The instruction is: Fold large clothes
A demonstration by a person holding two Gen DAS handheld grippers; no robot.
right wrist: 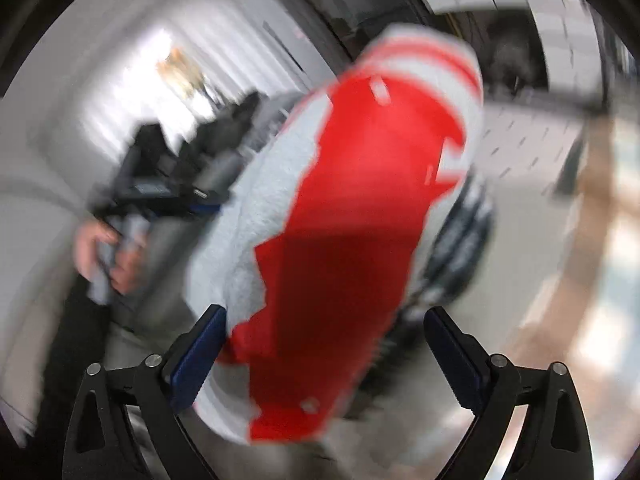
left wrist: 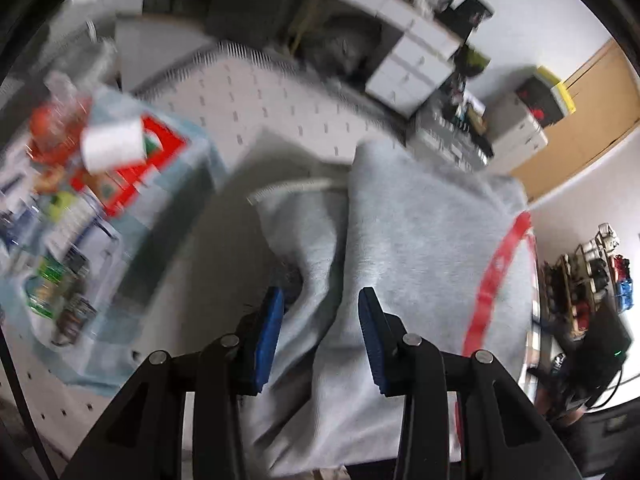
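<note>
Now the left gripper [left wrist: 320,312] stands spread wide, holding nothing, over the soft grey fleece garment with red panels [left wrist: 420,240] lying on the white slotted table [left wrist: 260,92]. Right gripper [right wrist: 324,340] gapes too, cloth bunched between its fingers but ungripped. Looks bulky, floppy, not slippery: best pinched at a hem or corner.

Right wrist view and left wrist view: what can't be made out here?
- Right wrist view: whether the right gripper grips the grey and red garment; motion blur smears everything.
- Left wrist view: the garment's near edge, hidden behind the left gripper and the frame's bottom.
- Left wrist view: cluttered items, blurred beyond naming.
</note>
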